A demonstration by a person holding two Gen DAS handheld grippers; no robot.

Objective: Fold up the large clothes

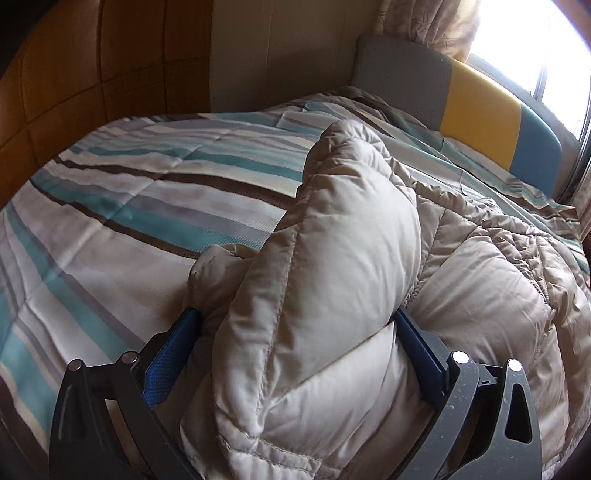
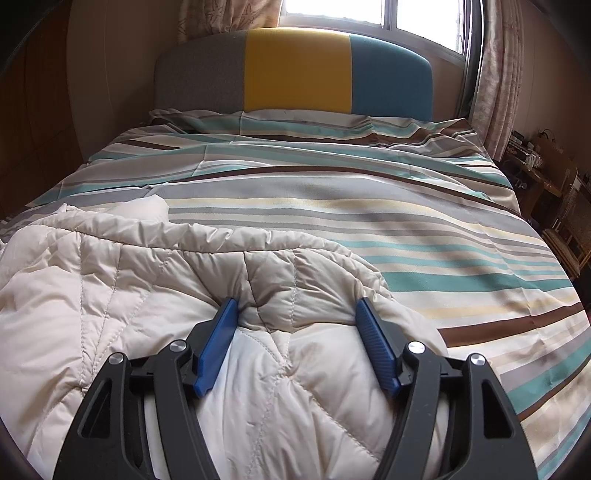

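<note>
A beige quilted puffer coat [image 1: 351, 240] lies bunched on a striped bed cover [image 1: 147, 184]. My left gripper [image 1: 295, 317] stands wide around a thick raised fold of the coat, which fills the gap between the blue pads [image 1: 166, 362]; the fold rises upward. In the right wrist view the coat [image 2: 129, 266] spreads over the near left of the bed. My right gripper [image 2: 297, 306] has its blue pads [image 2: 218, 339] pressed on both sides of a bunched part of the coat.
The striped bed cover [image 2: 369, 206] covers the whole bed. A grey, yellow and blue headboard [image 2: 295, 70] stands at the far end under a bright window [image 2: 369, 18]. A brown padded wall [image 1: 92, 74] lies left. Cluttered furniture [image 2: 554, 192] stands right of the bed.
</note>
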